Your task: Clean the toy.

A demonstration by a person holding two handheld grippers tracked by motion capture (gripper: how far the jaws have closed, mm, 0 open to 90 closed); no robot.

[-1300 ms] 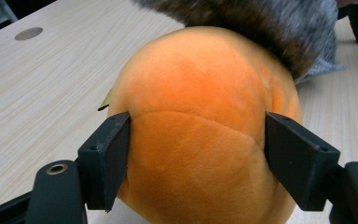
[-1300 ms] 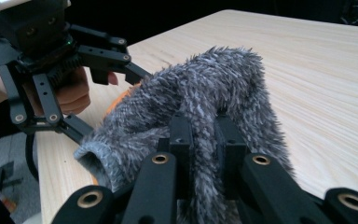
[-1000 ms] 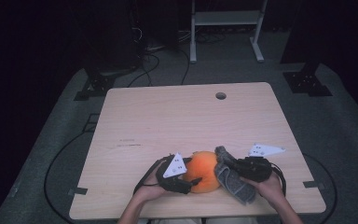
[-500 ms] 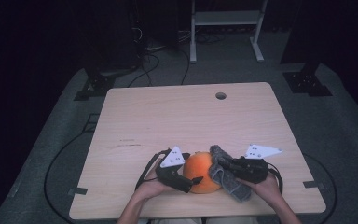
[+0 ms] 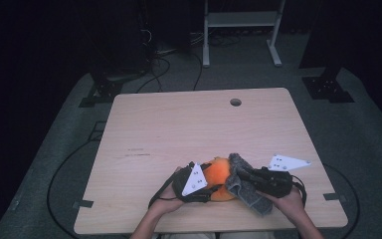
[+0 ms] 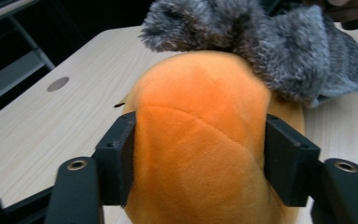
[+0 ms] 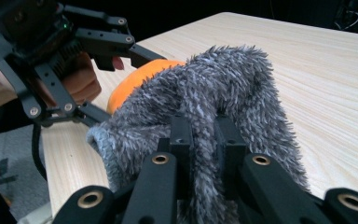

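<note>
Pinching a fold of the grey fuzzy sock (image 7: 223, 93), the right gripper (image 7: 200, 126) has its jaws pressed nearly together, with only the pile of the fabric between them. That sock looks light, limp and fluffy, so it will sag and slide unless it is taken by a thick bunch near the cuff, which is roughly where the grip sits now. Across from it the left gripper (image 6: 198, 154) has just been closing its jaws, and its pads (image 6: 121, 158) now press on both flanks of the orange plush toy (image 6: 200, 140), denting the fabric a little. The toy seems soft, springy and light, with a smooth nap that could slip, so a hold across its widest part, as here, is probably the safest. Sock and toy touch: the sock lies draped over the toy's top and far side. In the high view both sit near the front edge of the wooden table (image 5: 179, 129), the toy (image 5: 218, 172) between the two hands and the sock (image 5: 243, 186) just to its right
</note>
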